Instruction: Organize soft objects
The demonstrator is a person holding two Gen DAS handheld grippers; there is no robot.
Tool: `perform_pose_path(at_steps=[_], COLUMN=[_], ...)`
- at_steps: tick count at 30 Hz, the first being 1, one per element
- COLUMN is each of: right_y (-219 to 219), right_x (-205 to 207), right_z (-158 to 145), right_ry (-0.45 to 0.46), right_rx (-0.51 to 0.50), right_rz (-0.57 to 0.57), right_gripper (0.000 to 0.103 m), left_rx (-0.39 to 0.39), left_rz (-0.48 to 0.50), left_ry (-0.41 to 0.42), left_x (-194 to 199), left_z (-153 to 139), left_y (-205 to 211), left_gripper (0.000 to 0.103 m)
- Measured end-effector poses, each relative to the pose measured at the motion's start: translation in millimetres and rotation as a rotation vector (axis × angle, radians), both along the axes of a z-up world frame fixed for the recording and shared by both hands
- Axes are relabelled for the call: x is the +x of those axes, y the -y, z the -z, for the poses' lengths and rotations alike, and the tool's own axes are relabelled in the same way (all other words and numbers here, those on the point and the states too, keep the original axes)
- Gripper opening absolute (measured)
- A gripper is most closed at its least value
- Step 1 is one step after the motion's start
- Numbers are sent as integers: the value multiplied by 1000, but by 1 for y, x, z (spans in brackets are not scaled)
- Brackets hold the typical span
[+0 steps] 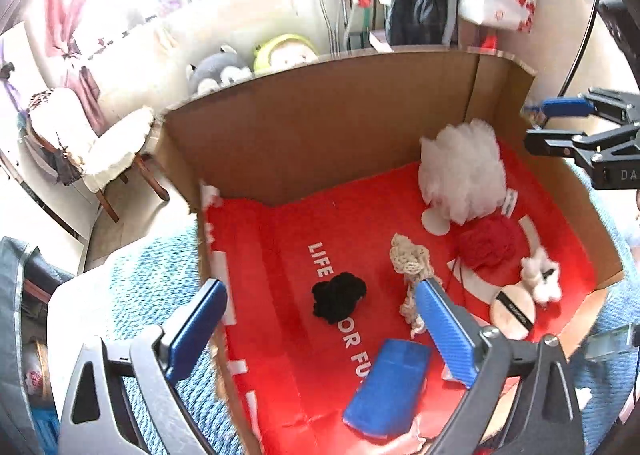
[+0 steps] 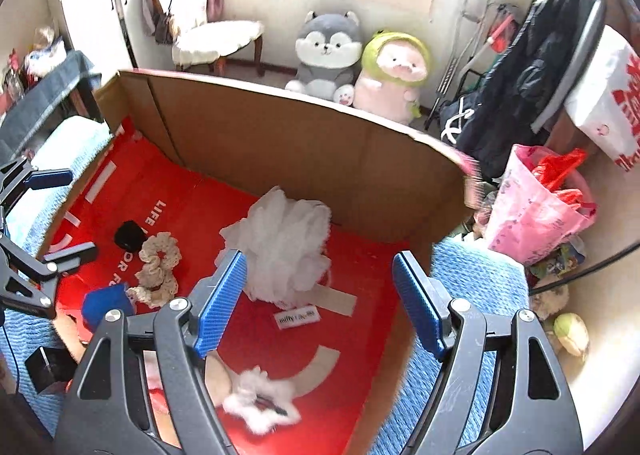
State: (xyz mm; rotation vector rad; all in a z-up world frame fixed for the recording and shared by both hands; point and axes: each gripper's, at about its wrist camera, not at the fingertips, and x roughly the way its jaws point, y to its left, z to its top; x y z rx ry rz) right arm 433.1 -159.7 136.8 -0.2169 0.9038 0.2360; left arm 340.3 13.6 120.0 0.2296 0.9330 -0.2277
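Observation:
A cardboard box (image 1: 320, 127) with a red floor holds soft things: a white mesh puff (image 1: 462, 171), a red yarn ball (image 1: 488, 241), a cream crochet scrunchie (image 1: 410, 259), a black scrunchie (image 1: 338, 295), a blue sponge (image 1: 386, 387), a white fluffy scrunchie (image 1: 540, 275) and a beige powder puff (image 1: 512, 313). My left gripper (image 1: 320, 319) is open and empty above the box's left front. My right gripper (image 2: 320, 299) is open and empty over the box (image 2: 304, 143), just in front of the white puff (image 2: 286, 251); the fluffy scrunchie (image 2: 260, 401) lies below it. The right gripper also shows in the left wrist view (image 1: 560, 127).
The box rests on a blue knit cover (image 2: 472, 295). Two plush toys (image 2: 352, 59) sit on the floor behind it. A pink bag (image 2: 540, 207) stands to the right and a white cushioned chair (image 1: 92, 147) to the left. The left gripper shows at the left edge (image 2: 36, 223).

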Motion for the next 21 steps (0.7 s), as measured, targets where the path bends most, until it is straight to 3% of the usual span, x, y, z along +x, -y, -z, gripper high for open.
perform_pose_path(at_steps=[6,8,12,16,19,21], right_y=[27,35,47,53,54,53], right_x=[-36,-49,-84,-128,-166,-194], right_z=[-30,-40,-53,-60,-62,-61], right_ry=[75,95,157,221,284,323], right_rx=[69,93,76,60,60,71], right_rz=[44,60,82,85,81,70], right_gripper=[77,84,84,85,94,94], left_rx=[-40,-72,-99,-110,-125,-151], left_rz=[-19,-34,-53,-68,-82,-80], left_ry=[87,120,180,264,322,345], left_x=[-38,-55,-78,-116,-145,-162], left_z=[-25,-37,-52,-62,-64,-65], left_y=[-17,-27,-41,-44,-45,-45], left_gripper=[103,103,103,103,103,103])
